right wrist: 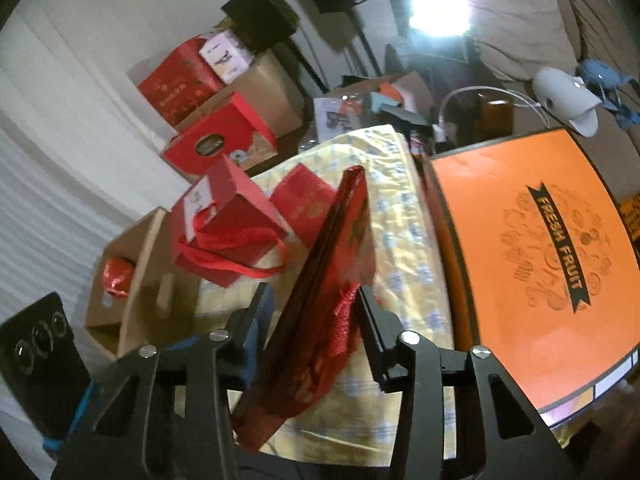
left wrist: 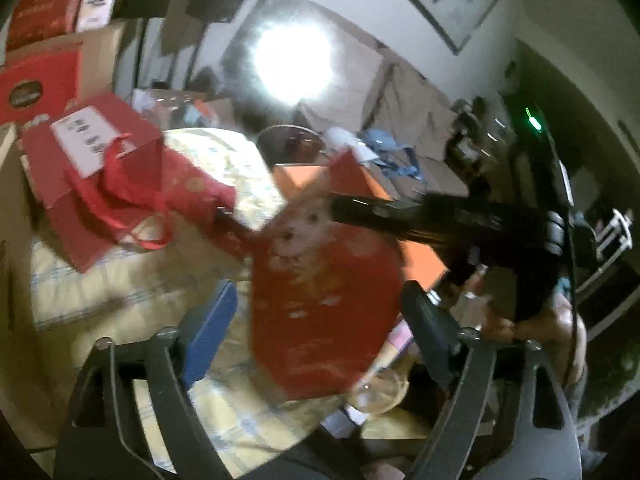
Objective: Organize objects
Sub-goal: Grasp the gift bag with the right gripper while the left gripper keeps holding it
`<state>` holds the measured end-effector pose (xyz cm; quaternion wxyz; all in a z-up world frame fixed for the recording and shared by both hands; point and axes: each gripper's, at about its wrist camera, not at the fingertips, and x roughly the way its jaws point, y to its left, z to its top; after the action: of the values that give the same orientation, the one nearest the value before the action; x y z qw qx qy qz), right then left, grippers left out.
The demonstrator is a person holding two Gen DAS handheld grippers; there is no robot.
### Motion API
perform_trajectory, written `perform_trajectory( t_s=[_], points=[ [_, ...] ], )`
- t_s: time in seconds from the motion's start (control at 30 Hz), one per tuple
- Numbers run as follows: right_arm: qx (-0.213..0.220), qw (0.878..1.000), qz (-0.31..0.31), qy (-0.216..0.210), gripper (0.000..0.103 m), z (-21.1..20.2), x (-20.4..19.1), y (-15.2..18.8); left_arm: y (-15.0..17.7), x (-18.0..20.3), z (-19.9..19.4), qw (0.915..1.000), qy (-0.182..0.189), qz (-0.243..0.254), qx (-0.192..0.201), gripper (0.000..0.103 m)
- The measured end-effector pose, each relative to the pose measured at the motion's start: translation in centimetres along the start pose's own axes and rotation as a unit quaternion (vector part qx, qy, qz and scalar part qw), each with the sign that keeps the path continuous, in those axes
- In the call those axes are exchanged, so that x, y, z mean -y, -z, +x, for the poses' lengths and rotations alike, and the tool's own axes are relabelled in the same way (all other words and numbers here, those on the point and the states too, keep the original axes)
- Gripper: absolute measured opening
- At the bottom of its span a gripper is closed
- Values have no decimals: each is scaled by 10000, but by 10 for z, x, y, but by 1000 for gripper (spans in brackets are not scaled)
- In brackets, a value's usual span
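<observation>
A flat red gift bag [right wrist: 320,300] with gold print stands on edge between the fingers of my right gripper [right wrist: 316,320], which is shut on it above the yellow-clothed table [right wrist: 404,240]. In the left wrist view the same bag [left wrist: 324,304] hangs in front of my left gripper [left wrist: 316,320], whose fingers stand wide apart on either side of it, open. The right gripper [left wrist: 400,212] reaches in from the right and holds the bag's top. A red gift box with ribbon handles [right wrist: 228,224] lies on the table behind; it also shows in the left wrist view [left wrist: 96,168].
An orange "FRESH FRUIT" box [right wrist: 536,264] fills the table's right side. An open cardboard box [right wrist: 132,292] with a red item sits at the left. Red boxes [right wrist: 216,136] are stacked on cartons at the back. A white lamp [right wrist: 568,100] stands far right.
</observation>
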<state>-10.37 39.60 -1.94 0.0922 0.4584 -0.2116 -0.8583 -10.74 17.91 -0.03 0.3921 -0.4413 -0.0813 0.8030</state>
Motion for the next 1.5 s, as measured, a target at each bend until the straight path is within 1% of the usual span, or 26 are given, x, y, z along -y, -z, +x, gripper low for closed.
perform_trajectory(
  t_s=[0.07, 0.2, 0.33, 0.37, 0.4, 0.47, 0.57, 0.67, 0.77, 0.87, 0.93, 1.07, 1.1, 1.17, 1.23, 1.27, 1.37, 1.43, 1.47, 1.5],
  points=[
    [-6, 10000, 61, 45, 39, -1, 7, 2, 0, -13, 4, 9998, -64, -171, -78, 90],
    [-84, 9997, 137, 161, 37, 0, 20, 7, 4, -34, 24, 9973, 81, -574, -445, 90],
    [-359, 9986, 381, 100, 37, 12, 42, 19, 13, -46, 44, 9947, 125, -738, -705, 90],
    [-382, 9984, 408, 83, 29, 14, 45, 21, 14, -48, 47, 9941, 142, -774, -751, 90],
    [-392, 9983, 439, 43, 24, 15, 48, 23, 16, -49, 50, 9936, 162, -797, -788, 90],
    [-352, 9974, 599, -171, 18, 16, 55, 26, 18, -50, 56, 9929, 187, -798, -858, 90],
    [-311, 9935, 875, -663, 15, 13, 64, 26, 22, -52, 63, 9915, 255, -810, -984, 90],
    [-320, 9904, 1008, -893, 14, 12, 66, 27, 27, -53, 67, 9896, 379, -876, -1079, 90],
    [-312, 9850, 1176, -1223, 14, 9, 65, 27, 31, -55, 72, 9865, 552, -999, -1175, 90],
    [-276, 9836, 1176, -1342, 14, 4, 57, 26, 34, -56, 75, 9822, 807, -1189, -1207, 91],
    [-244, 9837, 1114, -1387, 14, -1, 52, 23, 35, -57, 70, 9800, 1006, -1268, -1158, 91],
    [-238, 9823, 1013, -1557, 14, -7, 39, 17, 32, -57, 56, 9800, 1168, -1291, -962, 89],
    [-244, 9825, 976, -1568, 14, -7, 35, 16, 31, -58, 52, 9799, 1181, -1302, -944, 87],
    [-257, 9830, 886, -1588, 14, -7, 26, 12, 29, -59, 46, 9802, 1199, -1295, -899, 80],
    [-271, 9840, 788, -1576, 14, -6, 14, 7, 25, -59, 40, 9806, 1215, -1290, -832, 65],
    [-277, 9844, 735, -1577, 14, -5, 9, 5, 24, -60, 36, 9806, 1244, -1289, -792, 61],
    [-279, 9852, 571, -1594, 14, -4, -8, 0, 21, -65, 23, 9827, 1144, -1315, -626, 57],
    [-261, 9863, 471, -1557, 14, -5, -19, -5, 20, -70, 16, 9832, 1107, -1352, -535, 47],
    [-254, 9871, 419, -1526, 14, -5, -23, -7, 19, -74, 13, 9832, 1078, -1391, -490, 44],
    [-246, 9879, 362, -1491, 14, -6, -27, -9, 19, -78, 8, 9831, 1044, -1436, -441, 37]
  ],
)
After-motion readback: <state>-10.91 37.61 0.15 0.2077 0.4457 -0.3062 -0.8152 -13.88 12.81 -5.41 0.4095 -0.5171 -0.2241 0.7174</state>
